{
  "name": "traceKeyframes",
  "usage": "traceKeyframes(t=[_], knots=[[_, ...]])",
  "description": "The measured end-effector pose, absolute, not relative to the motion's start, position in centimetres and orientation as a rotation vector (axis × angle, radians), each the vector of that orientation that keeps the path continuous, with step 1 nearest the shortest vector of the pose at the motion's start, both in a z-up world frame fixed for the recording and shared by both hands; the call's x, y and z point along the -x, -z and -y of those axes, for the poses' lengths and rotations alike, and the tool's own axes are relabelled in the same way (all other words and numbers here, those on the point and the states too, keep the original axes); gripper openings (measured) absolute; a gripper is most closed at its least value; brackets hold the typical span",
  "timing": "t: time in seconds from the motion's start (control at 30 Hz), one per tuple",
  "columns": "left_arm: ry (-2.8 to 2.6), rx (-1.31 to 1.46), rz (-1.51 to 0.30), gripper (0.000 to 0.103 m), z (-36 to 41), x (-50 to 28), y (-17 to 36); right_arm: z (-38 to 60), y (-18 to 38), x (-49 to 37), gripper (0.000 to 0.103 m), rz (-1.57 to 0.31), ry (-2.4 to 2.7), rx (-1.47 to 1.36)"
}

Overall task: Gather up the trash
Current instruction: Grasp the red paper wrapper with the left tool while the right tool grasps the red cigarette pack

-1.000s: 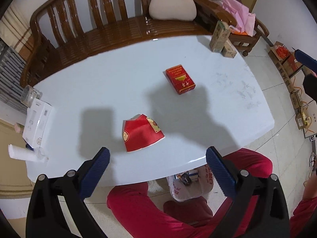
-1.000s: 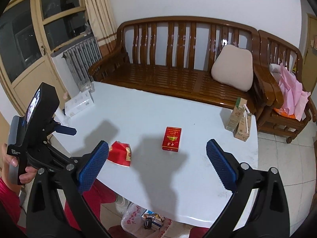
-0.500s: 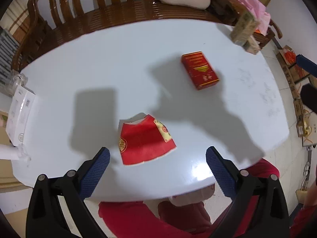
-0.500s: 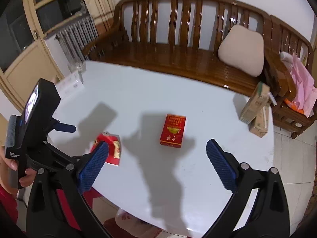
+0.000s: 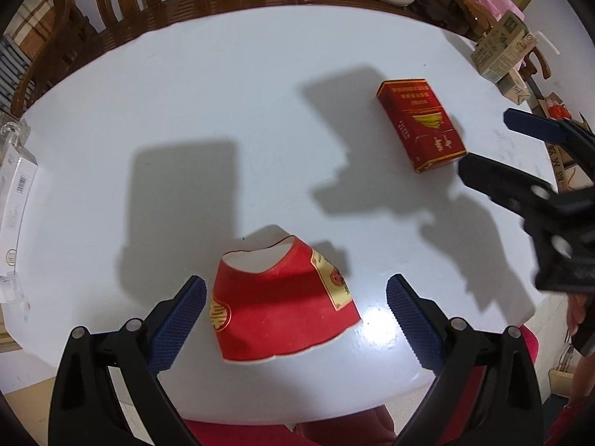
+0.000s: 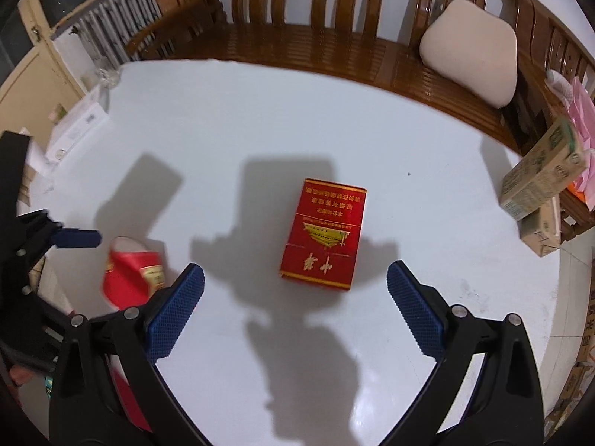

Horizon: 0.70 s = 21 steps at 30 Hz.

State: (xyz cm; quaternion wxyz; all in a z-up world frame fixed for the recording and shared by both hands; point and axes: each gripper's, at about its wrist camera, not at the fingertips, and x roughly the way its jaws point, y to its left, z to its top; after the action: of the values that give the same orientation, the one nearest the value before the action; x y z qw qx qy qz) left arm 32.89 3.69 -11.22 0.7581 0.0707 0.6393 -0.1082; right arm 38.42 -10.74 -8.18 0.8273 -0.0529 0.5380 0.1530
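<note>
Near the white table's (image 5: pixel 223 111) front edge, the left gripper (image 5: pixel 295 310) hangs spread wide, a flattened red paper cup (image 5: pixel 280 306) lying between its fingers, untouched. The right gripper (image 6: pixel 295 310), equally wide, hovers just short of a red cigarette pack (image 6: pixel 321 234) mid-table. Only its view shows the radiator (image 6: pixel 108 26) beyond the bench (image 6: pixel 297 41).
</note>
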Motion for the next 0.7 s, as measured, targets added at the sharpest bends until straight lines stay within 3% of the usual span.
traceKeyframes(t=[0.7], knots=[[0.185, -0.150, -1.453, 0.095, -4.2, -34.2, 15.5, 10.6, 14.0, -41.6, 0.096, -1.213, -0.248, 0.113]])
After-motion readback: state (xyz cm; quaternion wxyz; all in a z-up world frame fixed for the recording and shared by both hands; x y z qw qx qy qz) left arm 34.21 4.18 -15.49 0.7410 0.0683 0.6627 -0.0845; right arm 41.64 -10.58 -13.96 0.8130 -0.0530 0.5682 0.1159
